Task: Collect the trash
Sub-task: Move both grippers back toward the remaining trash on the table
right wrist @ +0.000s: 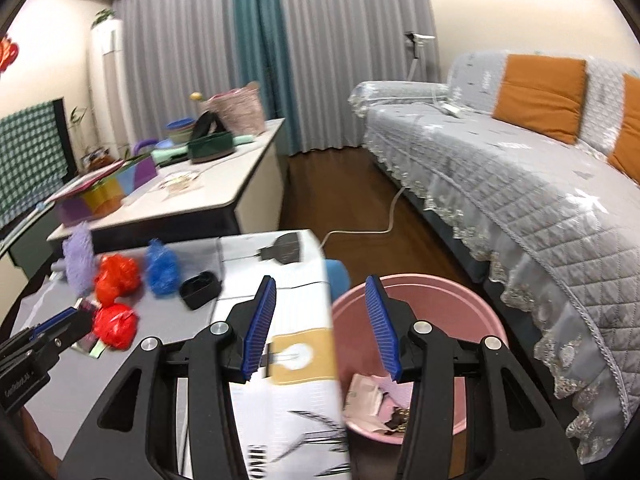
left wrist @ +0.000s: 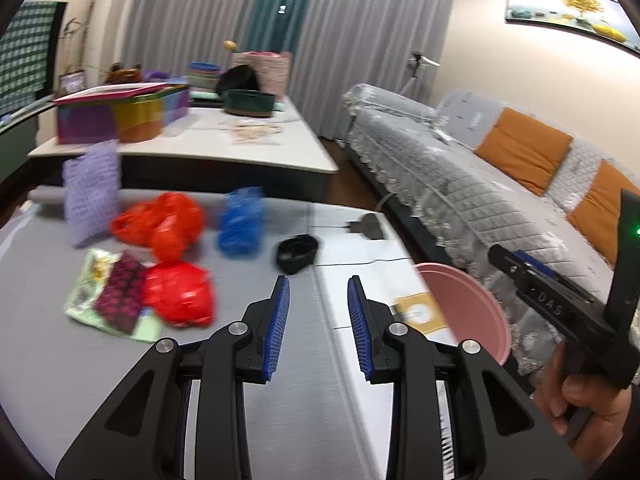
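Crumpled red plastic bags (left wrist: pixel 178 296) are seen lying on grey desk (left wrist: pixel 60 360); round pink plastic bin (right wrist: pixel 440 300) alongside. Left claw (left wrist: pixel 319 328) and right claw (right wrist: pixel 326 328) are held parted, nothing gripped.

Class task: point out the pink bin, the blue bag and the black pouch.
Pink bin (right wrist: pixel 420 280): right wrist view, far rim.
Blue bag (left wrist: pixel 241 222): left wrist view, middle of the crumpled bag.
Black pouch (left wrist: pixel 297 253): left wrist view, its middle.
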The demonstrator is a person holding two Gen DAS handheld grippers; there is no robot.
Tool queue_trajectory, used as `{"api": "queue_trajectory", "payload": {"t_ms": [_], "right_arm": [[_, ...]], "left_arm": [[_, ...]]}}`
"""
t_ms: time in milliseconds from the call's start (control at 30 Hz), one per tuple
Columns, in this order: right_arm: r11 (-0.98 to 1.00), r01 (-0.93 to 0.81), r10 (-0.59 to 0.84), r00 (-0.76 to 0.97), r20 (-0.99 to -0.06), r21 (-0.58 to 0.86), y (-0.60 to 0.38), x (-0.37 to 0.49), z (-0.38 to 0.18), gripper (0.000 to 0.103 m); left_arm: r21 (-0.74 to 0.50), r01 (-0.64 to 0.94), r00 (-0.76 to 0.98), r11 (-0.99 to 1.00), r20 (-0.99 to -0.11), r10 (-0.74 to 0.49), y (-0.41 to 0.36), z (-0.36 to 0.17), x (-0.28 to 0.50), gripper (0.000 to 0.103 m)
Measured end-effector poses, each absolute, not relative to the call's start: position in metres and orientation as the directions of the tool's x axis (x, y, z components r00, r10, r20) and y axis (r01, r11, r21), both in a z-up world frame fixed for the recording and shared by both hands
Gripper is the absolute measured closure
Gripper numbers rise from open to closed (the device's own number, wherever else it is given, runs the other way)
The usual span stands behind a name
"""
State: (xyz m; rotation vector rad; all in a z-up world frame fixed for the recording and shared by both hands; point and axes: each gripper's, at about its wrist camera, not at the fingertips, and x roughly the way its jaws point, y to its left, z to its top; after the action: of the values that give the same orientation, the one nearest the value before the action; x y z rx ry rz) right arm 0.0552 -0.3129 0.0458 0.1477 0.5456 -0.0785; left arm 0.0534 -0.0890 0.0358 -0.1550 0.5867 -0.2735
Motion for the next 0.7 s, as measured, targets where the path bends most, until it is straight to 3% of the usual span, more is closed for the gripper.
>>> {"api": "queue_trajectory", "payload": {"t_ms": [367, 700], "right_arm": [[0.986, 0.036, 0.062, 0.825, -0.562, 0.161, -0.263, 0.088, 0.025, 0.057], [0.984, -0.018, 0.123, 0.787, -0.604, 0.176, -0.226, 0.125, -0.003, 0.057]], "left_arm": [[-0.174, 0.024, 0.840, 0.985, -0.531, -0.114, -0.009, 0.021, 0.065, 0.074], [-0.203, -0.136, 0.785, 0.970, -0.619, -0.020, 0.047, -0.012, 0.095, 0.074]]}}
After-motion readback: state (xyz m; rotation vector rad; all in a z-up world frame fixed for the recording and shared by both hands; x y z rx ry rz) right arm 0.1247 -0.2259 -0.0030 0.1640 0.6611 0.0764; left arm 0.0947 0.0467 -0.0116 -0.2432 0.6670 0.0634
